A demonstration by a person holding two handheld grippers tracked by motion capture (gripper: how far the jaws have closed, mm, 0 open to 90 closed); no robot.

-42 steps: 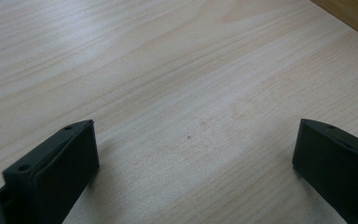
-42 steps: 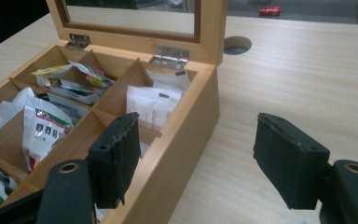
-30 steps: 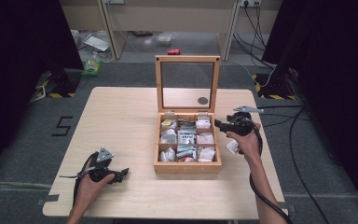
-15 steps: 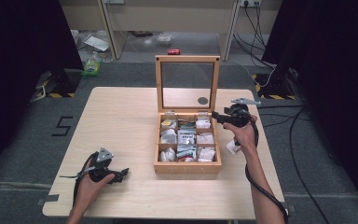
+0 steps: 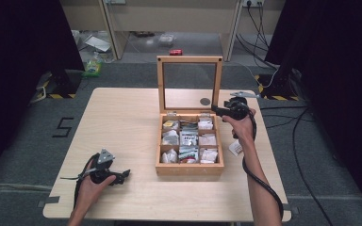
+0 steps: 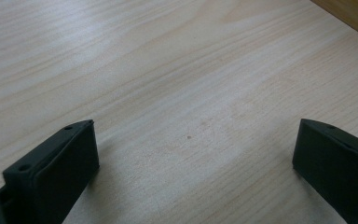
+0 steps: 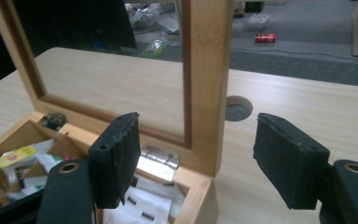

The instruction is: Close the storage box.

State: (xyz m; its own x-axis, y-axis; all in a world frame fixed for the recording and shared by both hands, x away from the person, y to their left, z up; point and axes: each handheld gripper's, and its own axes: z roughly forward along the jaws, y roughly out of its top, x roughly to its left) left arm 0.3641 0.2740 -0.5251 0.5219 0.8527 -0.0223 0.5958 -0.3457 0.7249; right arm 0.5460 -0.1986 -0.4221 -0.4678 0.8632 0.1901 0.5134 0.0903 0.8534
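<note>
From the high view, the wooden box [image 5: 190,167] is sitting a little right of the table's middle, its glass-paned lid [image 5: 189,83] standing upright at the box's far edge. The table [image 5: 122,127] is lying bare to the left of the box as far as its left edge; to the right of the box a narrower strip is running to the right edge, with a small white packet [image 5: 236,148] lying there just beside the box. A round cable hole [image 5: 205,101] is showing through the lid's pane, just behind the box. The right gripper [image 5: 219,110] is hovering at the box's far right corner, next to the lid's right post, jaws apart and grasping nothing. The left gripper [image 5: 122,175] is lying well left of the box, near the table's front edge, under the person's hand.

In the left gripper view, the left gripper [image 6: 191,163] is resting with its jaws spread wide over bare tabletop, released; a sliver of the box's wall [image 6: 354,16] is showing at the upper right corner.

In the right gripper view, the right gripper [image 7: 200,163] is straddling the lid's right post [image 7: 205,79] with clear room on either side, the pads touching nothing. The hinge [image 7: 158,161] is gleaming at the post's foot, and tea packets [image 7: 16,156] are lying in the box's compartments to the left.
</note>
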